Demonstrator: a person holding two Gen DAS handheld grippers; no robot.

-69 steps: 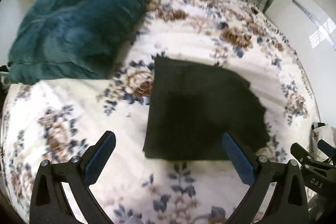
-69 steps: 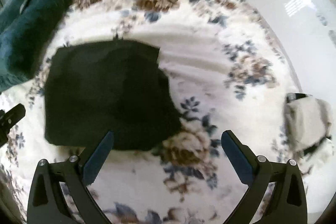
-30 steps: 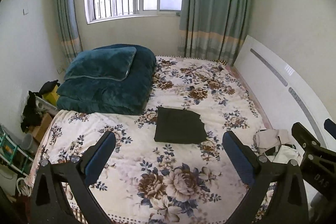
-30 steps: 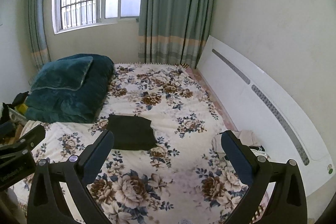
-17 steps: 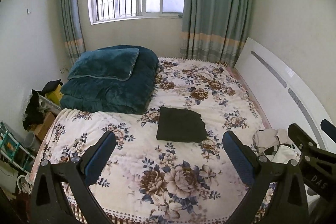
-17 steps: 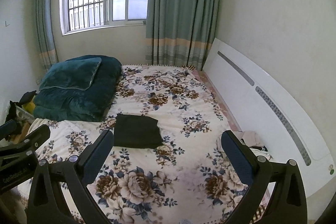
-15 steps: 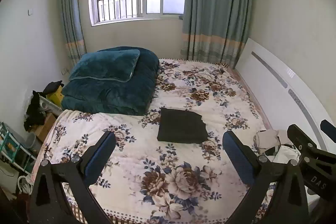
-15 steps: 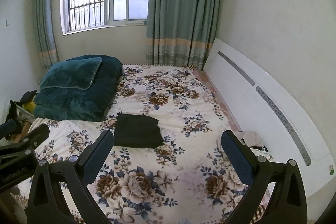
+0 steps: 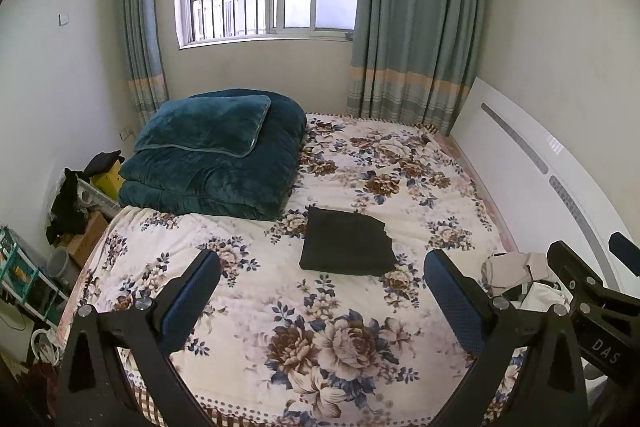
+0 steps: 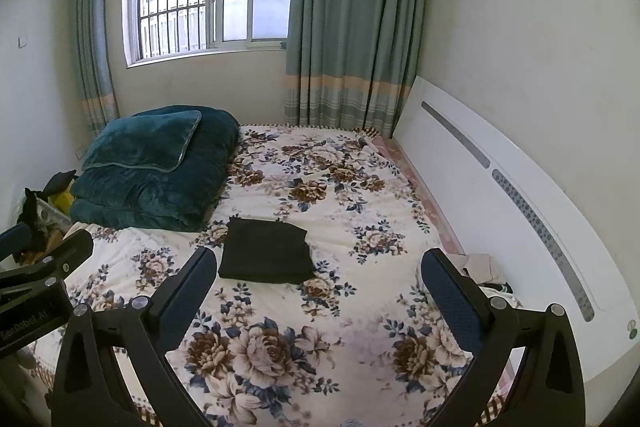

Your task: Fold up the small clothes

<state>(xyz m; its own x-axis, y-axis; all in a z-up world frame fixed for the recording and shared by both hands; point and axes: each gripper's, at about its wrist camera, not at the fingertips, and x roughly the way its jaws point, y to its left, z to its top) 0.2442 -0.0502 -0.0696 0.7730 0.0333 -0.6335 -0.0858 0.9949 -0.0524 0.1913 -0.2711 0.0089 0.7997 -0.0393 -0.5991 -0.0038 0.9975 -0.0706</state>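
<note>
A black garment (image 9: 346,241) (image 10: 265,250) lies folded into a flat rectangle in the middle of the flower-print bed (image 9: 332,343) (image 10: 280,343). My left gripper (image 9: 320,301) is open and empty, held high and well back from the bed's near edge. My right gripper (image 10: 318,301) is also open and empty, at about the same height and distance. Each gripper's body shows at the edge of the other's view. A small heap of pale clothes (image 9: 520,275) (image 10: 482,271) lies at the bed's right edge.
A folded teal quilt with a pillow on top (image 9: 216,163) (image 10: 152,171) fills the bed's far left corner. A white headboard (image 9: 536,187) (image 10: 500,203) runs along the right. Boxes, a rack and clutter (image 9: 60,239) stand left of the bed. Window and curtains lie beyond.
Both grippers have pulled far back and up from the black garment, which lay close below them 2.3 s ago. Over the last second the views barely shift; the garment stays folded in place.
</note>
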